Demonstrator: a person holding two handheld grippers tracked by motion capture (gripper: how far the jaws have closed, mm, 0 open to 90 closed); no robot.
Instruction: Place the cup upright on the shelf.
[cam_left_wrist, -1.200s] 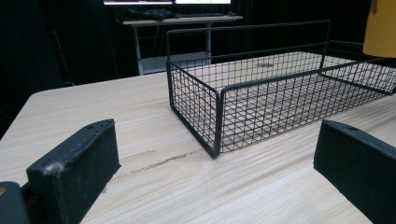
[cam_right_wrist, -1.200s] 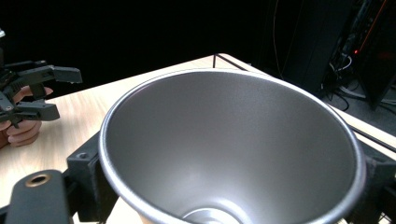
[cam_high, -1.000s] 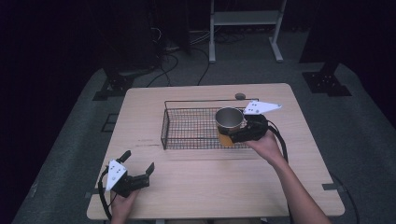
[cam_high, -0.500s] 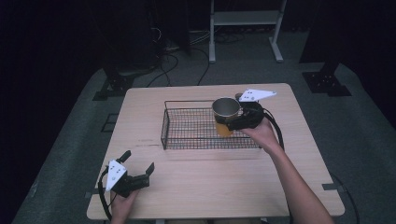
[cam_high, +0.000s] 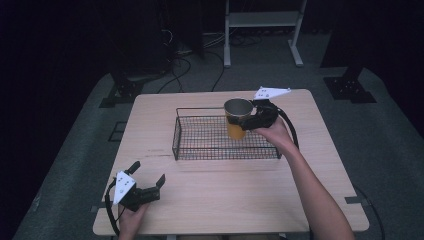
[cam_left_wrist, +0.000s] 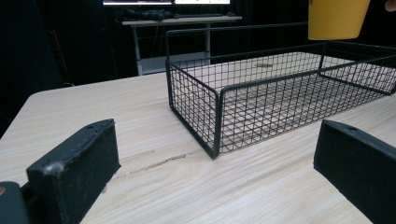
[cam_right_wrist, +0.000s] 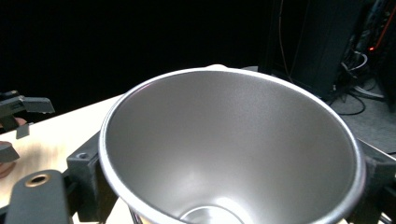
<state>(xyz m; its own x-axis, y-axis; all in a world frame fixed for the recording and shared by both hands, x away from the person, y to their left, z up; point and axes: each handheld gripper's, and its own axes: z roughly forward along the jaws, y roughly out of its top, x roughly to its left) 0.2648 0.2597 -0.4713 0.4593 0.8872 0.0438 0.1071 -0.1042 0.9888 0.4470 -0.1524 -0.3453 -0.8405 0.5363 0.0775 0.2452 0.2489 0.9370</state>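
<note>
Two black fingers (cam_right_wrist: 84, 163) of the right gripper (cam_high: 252, 119) clamp the cup (cam_high: 237, 117) from either side, and the right gripper view looks straight down into its brushed steel bowl, rim tilted a touch toward the camera. From the high view the cup is yellow outside, silver inside, upright, and it hangs clear above the far right part of the wire basket (cam_high: 200, 150), its base off the mesh floor. The left gripper view confirms it: the yellow base (cam_left_wrist: 337, 18) floats above the basket's far rim. The person's right hand (cam_high: 274, 134) reaches over the basket's right end, forearm stretching back to the near edge.

Down at the near left corner, the left gripper (cam_high: 147, 184) sits low over the bench (cam_high: 240, 200), fingers (cam_left_wrist: 77, 168) spread wide with nothing between them, pointing toward the basket's near left corner. The basket itself is a black, shallow, rectangular wire tray standing in the middle of the pale wooden bench. A dark scuff marks the wood just before it.
</note>
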